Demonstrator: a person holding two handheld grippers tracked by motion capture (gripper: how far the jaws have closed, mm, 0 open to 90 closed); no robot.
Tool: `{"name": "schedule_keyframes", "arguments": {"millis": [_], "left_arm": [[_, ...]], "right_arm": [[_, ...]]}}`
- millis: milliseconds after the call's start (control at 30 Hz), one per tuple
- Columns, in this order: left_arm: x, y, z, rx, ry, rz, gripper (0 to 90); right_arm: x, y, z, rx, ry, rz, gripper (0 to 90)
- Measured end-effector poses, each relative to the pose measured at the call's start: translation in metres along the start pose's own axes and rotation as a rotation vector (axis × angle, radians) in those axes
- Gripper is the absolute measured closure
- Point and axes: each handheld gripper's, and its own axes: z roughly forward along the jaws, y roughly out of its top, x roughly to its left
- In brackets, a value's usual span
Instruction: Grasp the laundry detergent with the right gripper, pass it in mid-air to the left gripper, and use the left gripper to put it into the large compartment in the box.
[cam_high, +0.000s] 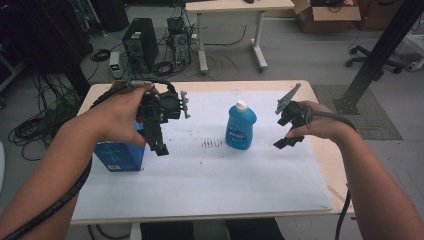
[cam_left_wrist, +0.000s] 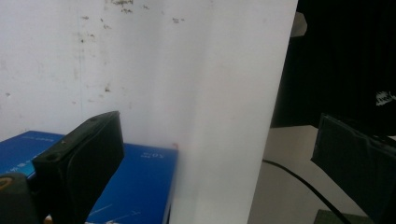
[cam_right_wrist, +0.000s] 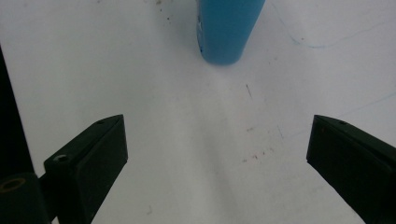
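Left to right on the tabletop: we see a blue box at the left edge of the white sheet. Left tongs hang over the box's right end, jaws wide apart, gripping nothing. Blue bottle stands upright mid-sheet, between both tongs and apart from each. Right tongs sit just right of the bottle, jaws spread wide, empty, bottle ahead of them.

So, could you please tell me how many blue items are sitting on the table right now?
2. A blue box stands at the table's left edge, partly behind the left hand, and a blue dish soap bottle stands upright near the middle. Others could be hidden behind the arms.
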Motion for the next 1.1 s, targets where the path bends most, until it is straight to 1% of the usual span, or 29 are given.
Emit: {"name": "schedule_keyframes", "arguments": {"millis": [100, 267, 333, 400, 433, 500, 533, 567, 600, 700, 733, 767, 800, 867, 900, 933, 1000, 1033, 1067, 1100], "left_arm": [[-0.001, 0.0, -0.001, 0.003, 0.002, 0.004, 1.0], [-0.001, 0.0, -0.002, -0.001, 0.006, 0.007, 0.2], [-0.002, -0.001, -0.002, -0.007, 0.005, 0.008, 0.2], [-0.002, -0.001, -0.002, -0.005, 0.008, 0.008, 0.2], [-0.002, -0.001, -0.002, -0.005, 0.008, 0.008, 0.2], [-0.002, -0.002, -0.002, -0.006, 0.007, 0.009, 0.2], [-0.002, -0.002, -0.002, -0.006, 0.007, 0.009, 0.2], [-0.003, -0.002, -0.001, -0.005, 0.008, 0.011, 0.2], [-0.003, -0.002, -0.001, -0.006, 0.009, 0.012, 0.2], [-0.004, -0.002, -0.001, -0.007, 0.01, 0.019, 0.2], [-0.006, -0.002, -0.001, -0.005, 0.015, 0.025, 0.2], [-0.007, -0.001, -0.001, -0.005, 0.015, 0.029, 0.2], [-0.007, -0.001, -0.001, -0.005, 0.015, 0.029, 0.2], [-0.009, -0.001, -0.001, -0.009, 0.016, 0.038, 0.2], [-0.009, -0.001, -0.001, -0.009, 0.016, 0.038, 0.2], [-0.01, -0.001, 0.0, -0.006, 0.018, 0.036, 0.2], [-0.011, -0.002, 0.001, -0.01, 0.016, 0.037, 0.2], [-0.011, -0.002, 0.001, -0.01, 0.016, 0.037, 0.2], [-0.011, -0.003, 0.002, -0.008, 0.013, 0.039, 0.2], [-0.011, -0.004, 0.002, -0.007, 0.011, 0.041, 0.2]], "right_arm": [[0.0, -0.004, 0.011, -0.036, -0.01, 0.02, 4.4], [0.001, -0.01, 0.027, -0.095, -0.013, 0.041, 4.1], [0.002, -0.012, 0.031, -0.108, -0.017, 0.053, 4.0], [0.002, -0.014, 0.035, -0.135, -0.017, 0.065, 4.0], [0.002, -0.014, 0.035, -0.135, -0.017, 0.065, 4.0], [0.003, -0.015, 0.04, -0.164, -0.034, 0.067, 4.0], [0.003, -0.015, 0.04, -0.164, -0.034, 0.067, 4.0], [0.003, -0.015, 0.043, -0.192, -0.039, 0.068, 4.0], [0.003, -0.015, 0.044, -0.206, -0.045, 0.07, 3.9], [0.004, -0.015, 0.048, -0.222, -0.054, 0.074, 3.7], [0.004, -0.014, 0.051, -0.246, -0.056, 0.077, 3.6], [0.004, -0.013, 0.053, -0.258, -0.055, 0.079, 3.5], [0.004, -0.013, 0.053, -0.258, -0.055, 0.079, 3.5], [0.004, -0.011, 0.058, -0.287, -0.058, 0.085, 3.2], [0.004, -0.011, 0.058, -0.287, -0.058, 0.085, 3.2], [0.004, -0.01, 0.062, -0.31, -0.049, 0.086, 3.4], [0.004, -0.01, 0.067, -0.327, -0.059, 0.088, 3.2], [0.004, -0.01, 0.067, -0.327, -0.059, 0.088, 3.2], [0.004, -0.009, 0.071, -0.348, -0.054, 0.101, 3.4], [0.004, -0.009, 0.073, -0.358, -0.058, 0.103, 3.2]]}}
